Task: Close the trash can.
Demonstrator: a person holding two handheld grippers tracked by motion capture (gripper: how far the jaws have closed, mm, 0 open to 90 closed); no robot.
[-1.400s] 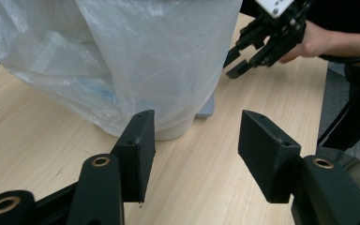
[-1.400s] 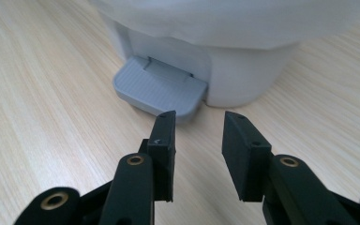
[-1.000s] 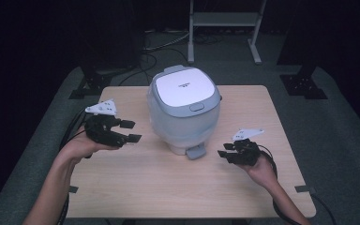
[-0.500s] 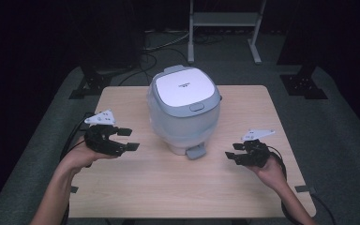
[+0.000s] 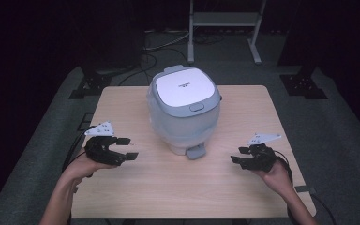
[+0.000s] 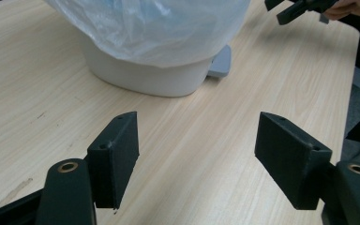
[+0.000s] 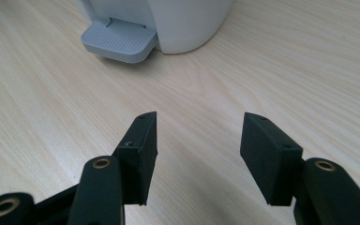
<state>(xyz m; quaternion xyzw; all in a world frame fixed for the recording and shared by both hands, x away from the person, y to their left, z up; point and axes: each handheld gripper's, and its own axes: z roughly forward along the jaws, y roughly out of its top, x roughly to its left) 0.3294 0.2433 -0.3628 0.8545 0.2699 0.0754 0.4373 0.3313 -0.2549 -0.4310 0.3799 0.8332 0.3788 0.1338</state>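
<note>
A white and grey lidded cooker [image 5: 183, 105] stands in the middle of the wooden table [image 5: 243, 112], with clear plastic film [image 6: 159, 28] wrapped round its body and a grey tab [image 5: 196, 152] at its base. My left gripper [image 5: 128, 148] hovers low to the cooker's left, pointing toward it. Its jaws have just been opening and nothing is between them [image 6: 197, 140]. My right gripper [image 5: 238, 155] is on the cooker's right, apart from it. Those jaws have also just been opening, with only bare table between them [image 7: 199, 136]. The grey tab [image 7: 119, 42] lies ahead of them.
Dark floor surrounds the table, with cables and black stand feet [image 5: 89, 84] at the back left and a metal rack [image 5: 225, 23] behind. The right gripper [image 6: 300, 7] shows far off in the left gripper view. The table's edge [image 6: 351, 70] runs along that view's right.
Both grippers have drawn back from the cooker. The left one has sunk and come nearer the table's front, the right one has shifted right. Both pairs of jaws stand wider.
</note>
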